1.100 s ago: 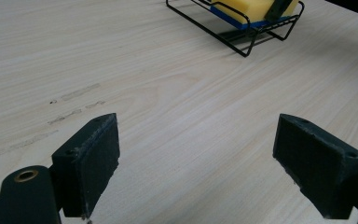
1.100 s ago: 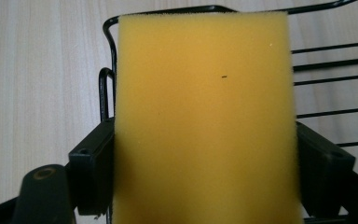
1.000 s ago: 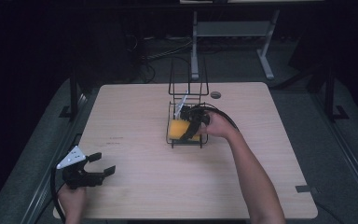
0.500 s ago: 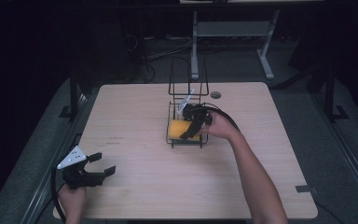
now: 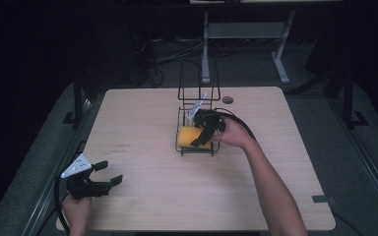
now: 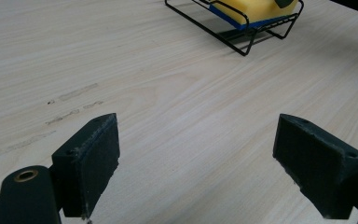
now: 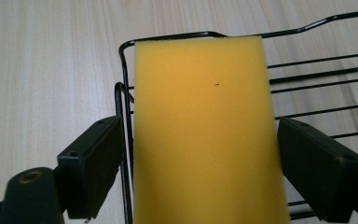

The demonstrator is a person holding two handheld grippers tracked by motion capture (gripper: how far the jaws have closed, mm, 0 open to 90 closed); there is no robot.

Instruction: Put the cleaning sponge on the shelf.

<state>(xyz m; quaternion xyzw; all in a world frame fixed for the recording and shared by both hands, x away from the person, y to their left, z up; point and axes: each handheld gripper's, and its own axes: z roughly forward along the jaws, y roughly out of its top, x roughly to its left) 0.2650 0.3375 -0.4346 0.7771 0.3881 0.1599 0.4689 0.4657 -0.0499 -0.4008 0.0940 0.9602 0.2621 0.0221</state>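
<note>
2 grippers on table; right gripper (image 5: 204,132) over sponge (image 7: 205,130) in wire rack (image 5: 197,115), jaws open astride it; left gripper (image 5: 106,174) open above bare table (image 5: 152,196) near front-left corner.

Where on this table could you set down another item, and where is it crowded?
Bare wood lies between the left gripper and the wire rack, and along the table left of the rack. It is crowded at the rack, where the right gripper straddles the sponge.

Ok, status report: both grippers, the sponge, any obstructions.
Left gripper open, idle over table. Right gripper open, jaws either side of sponge. Sponge in wire rack. Rack's rim beside one jaw.
</note>
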